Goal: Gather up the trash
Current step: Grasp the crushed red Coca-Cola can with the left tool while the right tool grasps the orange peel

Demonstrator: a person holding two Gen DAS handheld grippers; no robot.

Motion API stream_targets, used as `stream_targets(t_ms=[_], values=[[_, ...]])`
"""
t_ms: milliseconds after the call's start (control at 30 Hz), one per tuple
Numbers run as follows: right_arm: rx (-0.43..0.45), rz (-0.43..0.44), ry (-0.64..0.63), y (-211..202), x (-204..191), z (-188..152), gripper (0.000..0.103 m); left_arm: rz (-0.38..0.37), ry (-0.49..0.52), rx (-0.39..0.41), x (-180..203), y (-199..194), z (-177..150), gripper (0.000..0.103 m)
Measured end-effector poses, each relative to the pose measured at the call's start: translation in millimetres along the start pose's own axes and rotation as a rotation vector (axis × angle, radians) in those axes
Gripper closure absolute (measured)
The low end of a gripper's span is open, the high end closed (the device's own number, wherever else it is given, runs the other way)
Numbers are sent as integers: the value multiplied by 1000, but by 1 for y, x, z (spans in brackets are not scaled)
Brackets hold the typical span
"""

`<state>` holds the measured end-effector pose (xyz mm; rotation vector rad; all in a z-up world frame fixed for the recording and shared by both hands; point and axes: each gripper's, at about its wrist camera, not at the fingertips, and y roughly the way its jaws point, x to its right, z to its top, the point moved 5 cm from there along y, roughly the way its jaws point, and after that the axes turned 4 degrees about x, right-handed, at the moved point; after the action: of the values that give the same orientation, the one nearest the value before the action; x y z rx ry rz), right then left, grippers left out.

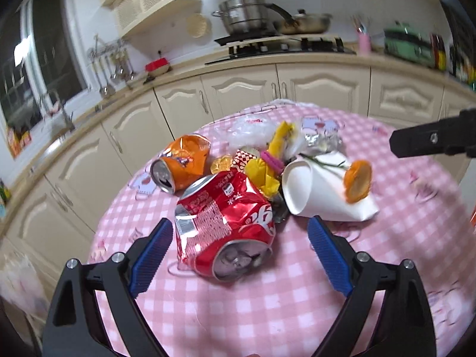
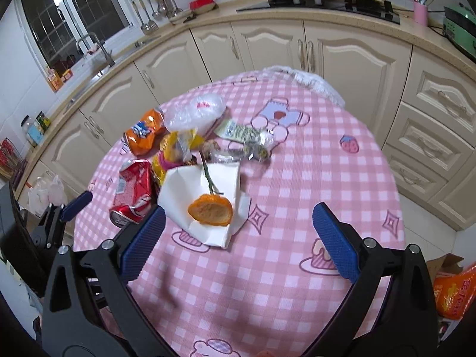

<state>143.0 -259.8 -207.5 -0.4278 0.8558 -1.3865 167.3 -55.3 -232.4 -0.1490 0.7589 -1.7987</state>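
- Left gripper [image 1: 240, 235]: jaws wide apart, holding nothing; the crushed red can [image 1: 226, 229] lies on the table between the blue pads [image 1: 153, 257].
- Right gripper [image 2: 238, 232]: jaws wide apart, empty, near the orange peel [image 2: 210, 209].
- Orange peel rests on the flattened white paper cup [image 2: 205, 202].
- Trash pile sits on the pink checked tablecloth [image 2: 297, 196]; the orange can [image 1: 181, 162] lies behind the red can.

The round desk [image 2: 297, 178] has a pink checked cloth. On it lies the crushed red can [image 2: 132, 192]; behind it lies the orange can [image 2: 145, 132], beside it a white paper cup [image 2: 202, 196], farther behind a clear plastic bag [image 2: 195, 113].
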Motion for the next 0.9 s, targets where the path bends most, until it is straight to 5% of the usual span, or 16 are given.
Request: stream_targets(t_ms=[233, 333, 433, 500, 667, 900], values=[[-33, 0, -5, 22, -2, -8, 6, 41, 174, 6, 14, 20, 0, 16], [-37, 28, -11, 31, -8, -7, 6, 27, 211, -36, 18, 31, -4, 47], [-32, 47, -22, 39, -14, -4, 6, 13, 198, -65, 18, 38, -9, 55], [-38, 54, -27, 46, -18, -3, 12, 1, 178, -61, 15, 37, -8, 58], [-79, 84, -45, 60, -26, -7, 60, -1, 80, -43, -4, 29, -9, 63], [-35, 117, -25, 41, -25, -8, 64, -41, -107, 7, -37, 11, -4, 69]])
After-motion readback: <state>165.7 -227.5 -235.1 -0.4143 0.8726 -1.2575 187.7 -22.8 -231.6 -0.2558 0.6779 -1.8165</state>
